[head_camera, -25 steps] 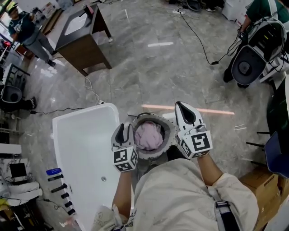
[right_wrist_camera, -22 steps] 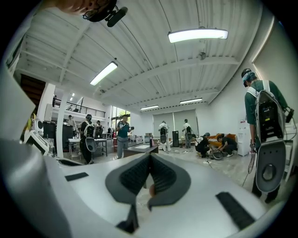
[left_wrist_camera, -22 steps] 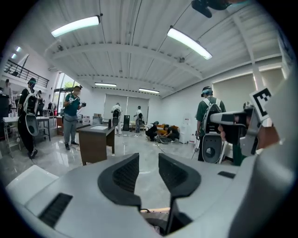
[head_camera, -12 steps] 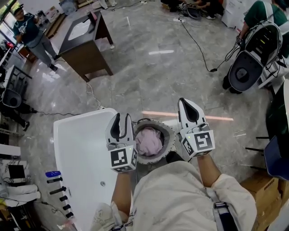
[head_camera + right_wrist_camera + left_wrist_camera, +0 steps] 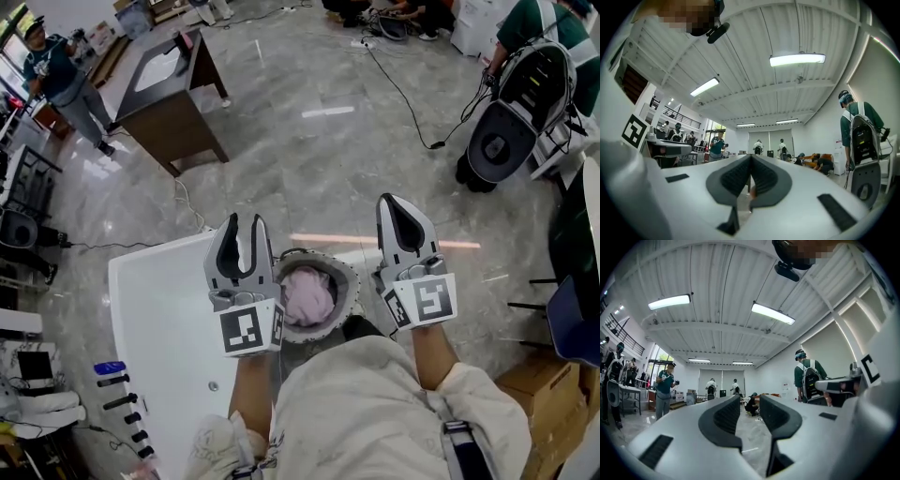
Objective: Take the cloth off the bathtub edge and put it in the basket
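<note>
Head view: pale pink crumpled cloth point(image 5: 307, 294) sits inside the round grey woven basket point(image 5: 351, 283), which stands on the grey marble floor point(image 5: 319, 159) just beside the white glossy bathtub point(image 5: 159, 309). Tub edge near the basket shows no fabric, so I'd call the task done. Left tongs point(image 5: 245, 225) and right tongs point(image 5: 394, 202) flank the basket, one each side, both above it and touching nothing. Reads as a parked pose, held clear so the basket isn't knocked. Dark brown wooden cabinet with a white top point(image 5: 169, 89) stands well apart, not involved. Left gripper view: left tongs point(image 5: 749, 401) apart, gap bare, only floor and distant people show through. They point out level across the room, not at the basket, which fits nothing left to grab. Right gripper view: right tongs point(image 5: 750, 161) pressed together pad to pad, nothing pinched, also aimed out at the room. Neither carries fabric, so the cloth is in the basket only.
</note>
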Motion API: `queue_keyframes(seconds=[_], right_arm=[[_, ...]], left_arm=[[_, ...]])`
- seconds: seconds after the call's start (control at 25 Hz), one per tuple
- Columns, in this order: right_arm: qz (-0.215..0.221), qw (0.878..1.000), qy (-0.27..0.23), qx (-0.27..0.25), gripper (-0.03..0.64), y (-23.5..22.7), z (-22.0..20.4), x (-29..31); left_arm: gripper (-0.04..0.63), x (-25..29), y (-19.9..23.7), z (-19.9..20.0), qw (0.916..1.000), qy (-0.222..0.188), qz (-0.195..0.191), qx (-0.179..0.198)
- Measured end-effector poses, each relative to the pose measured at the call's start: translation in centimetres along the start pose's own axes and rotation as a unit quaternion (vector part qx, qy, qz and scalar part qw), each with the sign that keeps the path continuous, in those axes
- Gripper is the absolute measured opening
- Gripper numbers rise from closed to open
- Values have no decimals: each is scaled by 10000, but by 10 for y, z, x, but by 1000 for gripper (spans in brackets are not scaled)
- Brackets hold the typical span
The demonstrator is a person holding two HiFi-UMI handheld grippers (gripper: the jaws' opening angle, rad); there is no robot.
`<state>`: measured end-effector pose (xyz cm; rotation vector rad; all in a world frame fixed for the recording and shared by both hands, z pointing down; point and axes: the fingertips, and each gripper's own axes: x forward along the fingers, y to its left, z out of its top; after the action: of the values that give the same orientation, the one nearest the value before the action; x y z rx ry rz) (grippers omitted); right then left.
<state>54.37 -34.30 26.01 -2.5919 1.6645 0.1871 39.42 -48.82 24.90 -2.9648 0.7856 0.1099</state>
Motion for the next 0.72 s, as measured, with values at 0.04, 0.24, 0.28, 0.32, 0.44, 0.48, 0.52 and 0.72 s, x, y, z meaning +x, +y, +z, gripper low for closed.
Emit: queue_keyframes(seconds=[0.04, 0.24, 0.28, 0.32, 0.44, 0.48, 0.52, 0.72], right_arm=[[-12, 10000, -32, 35, -12, -1, -3, -2], [-67, 9998, -13, -168, -12, -4, 8, -1], [-79, 9998, -11, -157, -12, -6, 8, -2], [-88, 9999, -11, -146, -12, -6, 7, -2], [-98, 9999, 1, -123, -12, -6, 7, -1], [-95, 9999, 4, -116, -12, -6, 6, -1], [-89, 9999, 6, -109, -12, -5, 6, 0], [-55, 9999, 6, -93, -12, -2, 4, 0]], left_arm=[[129, 1, -2, 2, 10000, -22, -16, 44], [127, 4, -8, 1, 9999, -18, -31, 141], [127, 4, -8, 1, 9999, -12, -27, 167], [126, 5, -8, 1, 9998, -6, -27, 175], [113, 4, -8, 0, 9999, 19, -13, 126], [101, 4, -8, 0, 9999, 31, 3, 125], [89, 4, -7, 0, 9999, 43, 16, 132], [52, 2, -6, -2, 9999, 15, 56, 114]])
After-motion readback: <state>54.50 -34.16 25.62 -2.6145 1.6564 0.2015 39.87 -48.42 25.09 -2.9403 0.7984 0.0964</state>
